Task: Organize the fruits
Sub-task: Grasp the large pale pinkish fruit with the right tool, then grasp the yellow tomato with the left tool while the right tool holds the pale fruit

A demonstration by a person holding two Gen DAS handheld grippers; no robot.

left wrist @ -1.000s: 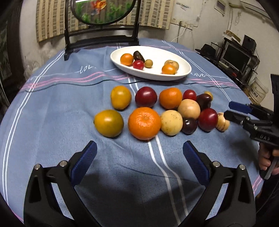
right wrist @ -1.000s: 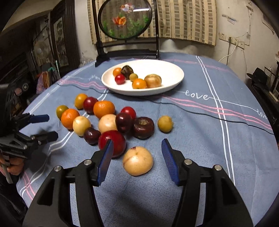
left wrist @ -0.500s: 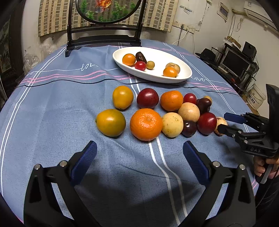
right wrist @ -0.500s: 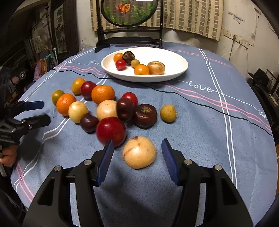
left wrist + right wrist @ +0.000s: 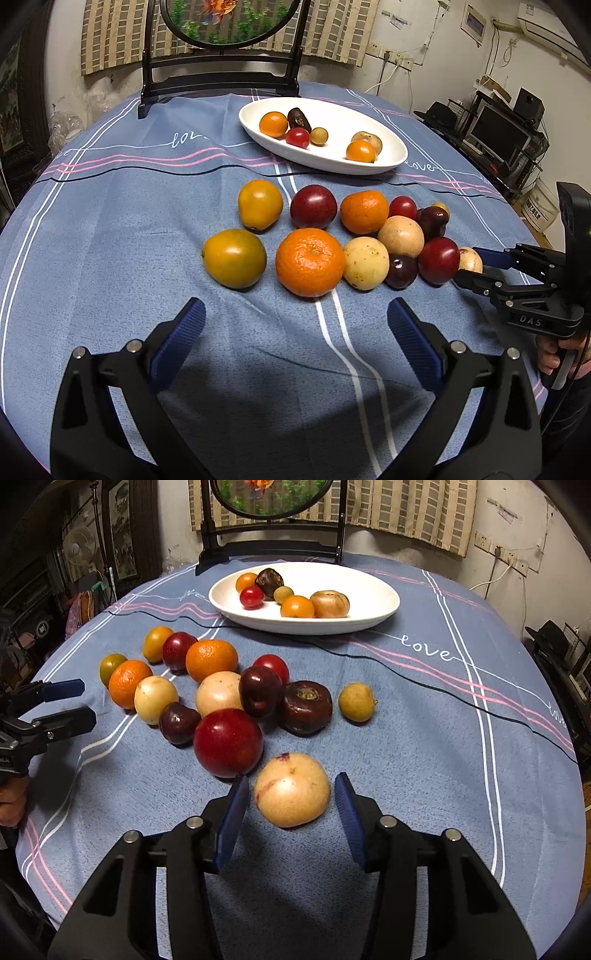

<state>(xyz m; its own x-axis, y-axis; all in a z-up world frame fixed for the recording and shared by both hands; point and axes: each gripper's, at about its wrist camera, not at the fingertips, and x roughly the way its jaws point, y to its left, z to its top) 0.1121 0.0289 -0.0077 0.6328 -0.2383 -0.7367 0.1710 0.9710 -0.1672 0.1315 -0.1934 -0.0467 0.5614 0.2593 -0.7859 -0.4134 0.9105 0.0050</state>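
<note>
Now my right gripper (image 5: 290,805) has come forward since half a second ago: its blue-padded jaws, parted and gripping nothing, flank the pale yellow round fruit (image 5: 291,789) that earlier lay ahead of them. Beside it sits the big red plum (image 5: 228,742), touching the cluster of oranges and dark plums. My left gripper (image 5: 295,341) stays wide open and empty, short of the large orange mandarin (image 5: 310,261), as before. Beyond, the white oval ceramic dish (image 5: 373,590) holds six small fruits. Everything rests on the blue striped tablecloth (image 5: 424,720); behind stands a black-framed round embroidered screen (image 5: 221,22) against a curtained wall.
</note>
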